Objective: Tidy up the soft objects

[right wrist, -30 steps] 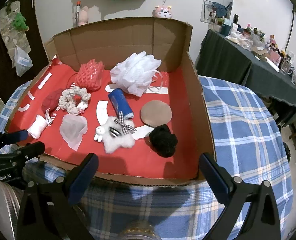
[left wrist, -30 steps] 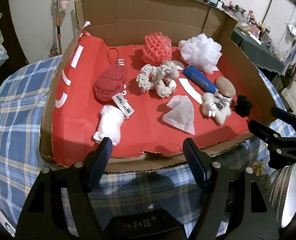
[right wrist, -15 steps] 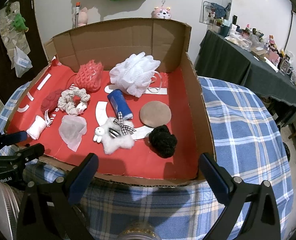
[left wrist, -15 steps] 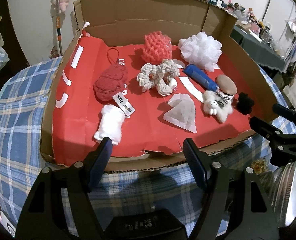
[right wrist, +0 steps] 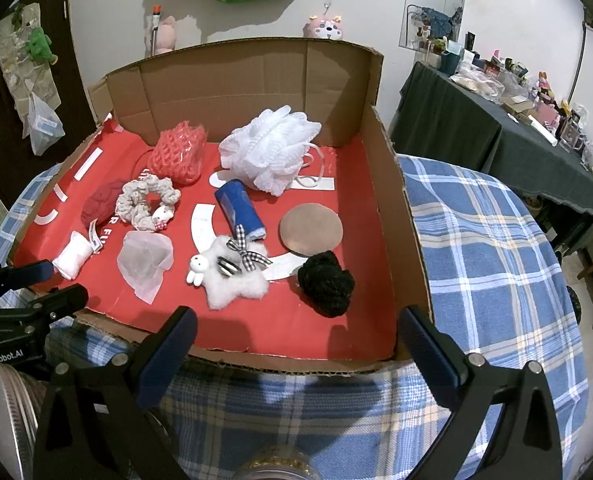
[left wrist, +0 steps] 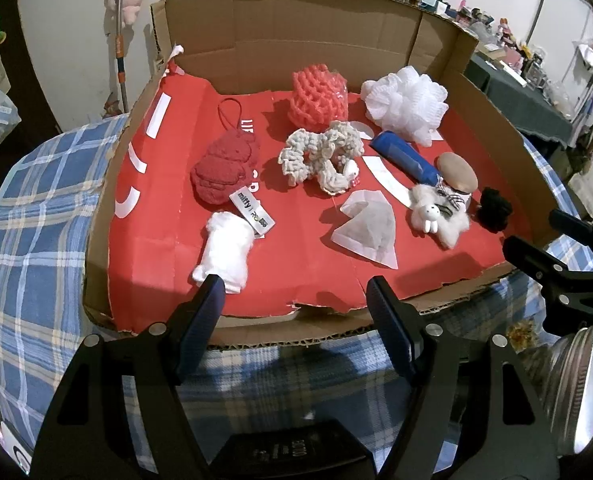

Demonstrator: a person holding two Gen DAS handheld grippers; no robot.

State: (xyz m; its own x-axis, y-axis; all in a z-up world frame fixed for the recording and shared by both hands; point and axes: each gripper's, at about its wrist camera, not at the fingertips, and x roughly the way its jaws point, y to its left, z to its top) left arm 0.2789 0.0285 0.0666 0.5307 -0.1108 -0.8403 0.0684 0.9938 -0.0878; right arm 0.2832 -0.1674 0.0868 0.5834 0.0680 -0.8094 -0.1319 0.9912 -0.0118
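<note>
A shallow cardboard box (left wrist: 296, 32) (right wrist: 400, 200) with a red floor holds several soft things: a white mesh pouf (left wrist: 406, 106) (right wrist: 270, 154), a coral net sponge (left wrist: 320, 98) (right wrist: 180, 152), a cream scrunchie (left wrist: 320, 156) (right wrist: 146, 198), a dark red knit piece (left wrist: 224, 168), a white roll (left wrist: 226, 250) (right wrist: 72, 256), a blue tube (left wrist: 406, 158) (right wrist: 238, 210), a fluffy bunny clip (left wrist: 436, 214) (right wrist: 232, 276), a black pompom (left wrist: 494, 210) (right wrist: 328, 282). My left gripper (left wrist: 294, 292) and right gripper (right wrist: 296, 324) hover open at the box's near edge, both empty.
A blue plaid cloth (right wrist: 488, 264) covers the table under the box. A translucent pouch (left wrist: 370, 230) and a tan round pad (right wrist: 310, 228) also lie inside. A dark-clothed table with clutter (right wrist: 476, 128) stands at the right. A metal lamp head (left wrist: 580, 380) sits beside the left gripper.
</note>
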